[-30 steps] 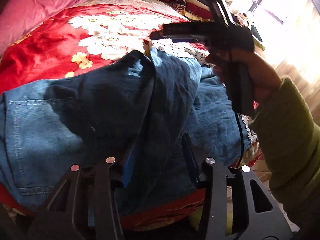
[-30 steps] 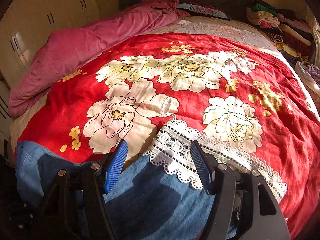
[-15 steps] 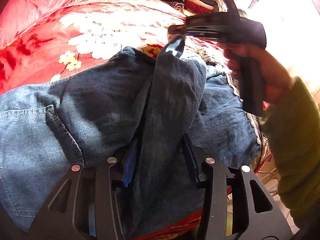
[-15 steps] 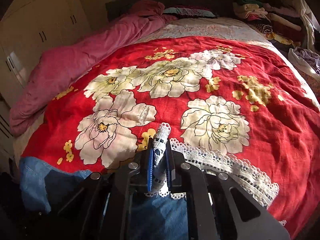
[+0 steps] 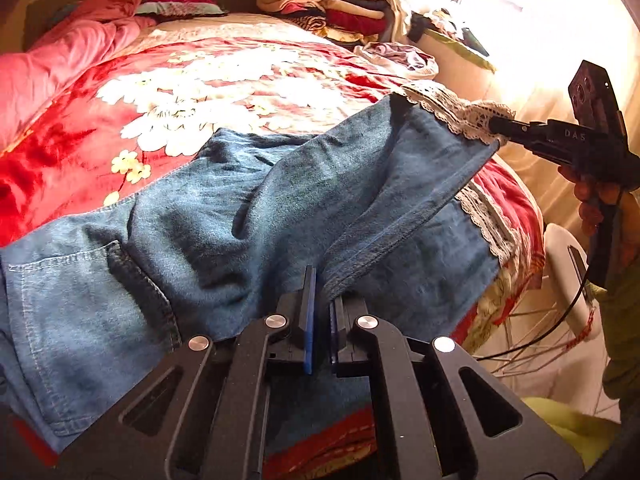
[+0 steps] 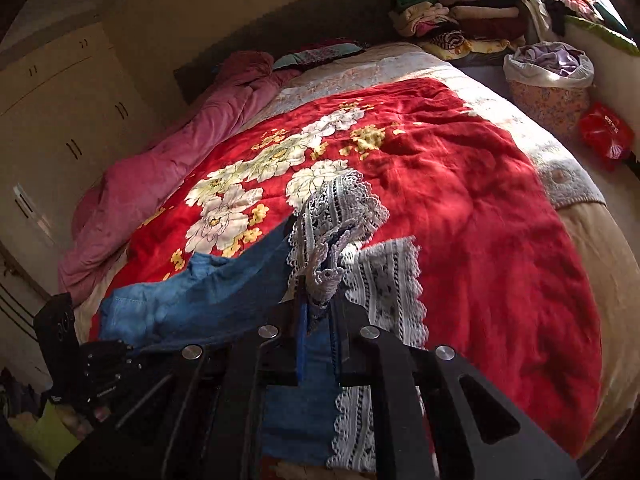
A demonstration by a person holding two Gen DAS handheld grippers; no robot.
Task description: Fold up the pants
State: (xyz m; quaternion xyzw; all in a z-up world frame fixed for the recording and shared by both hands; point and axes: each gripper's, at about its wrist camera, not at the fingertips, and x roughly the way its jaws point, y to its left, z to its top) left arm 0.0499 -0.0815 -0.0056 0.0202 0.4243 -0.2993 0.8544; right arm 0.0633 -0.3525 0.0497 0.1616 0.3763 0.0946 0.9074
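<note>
Blue denim pants [image 5: 208, 224] with white lace hems lie across the near end of a bed. My left gripper [image 5: 322, 292] is shut on the side edge of the upper leg, near its middle. My right gripper [image 6: 320, 300] is shut on that leg's lace hem [image 6: 340, 208] and holds it up off the bed; it also shows in the left wrist view [image 5: 500, 128] at the right, pinching the lace [image 5: 452, 108]. The lifted leg [image 5: 380, 168] stretches between the two grippers. The other leg [image 5: 420, 280] lies flat beneath, its lace hem [image 6: 384, 280] on the blanket.
A red floral blanket [image 6: 480, 220] covers the bed. A pink quilt [image 6: 160, 168] lies along the left side. Folded clothes [image 6: 452, 20] are stacked at the head. A laundry basket [image 6: 548, 76] and a red bag [image 6: 606, 132] stand beside the bed on the right.
My right gripper closed on the lace hem, then lifted it and pulled it out to the right. My left gripper closed on the leg's edge. The upper leg is now stretched taut.
</note>
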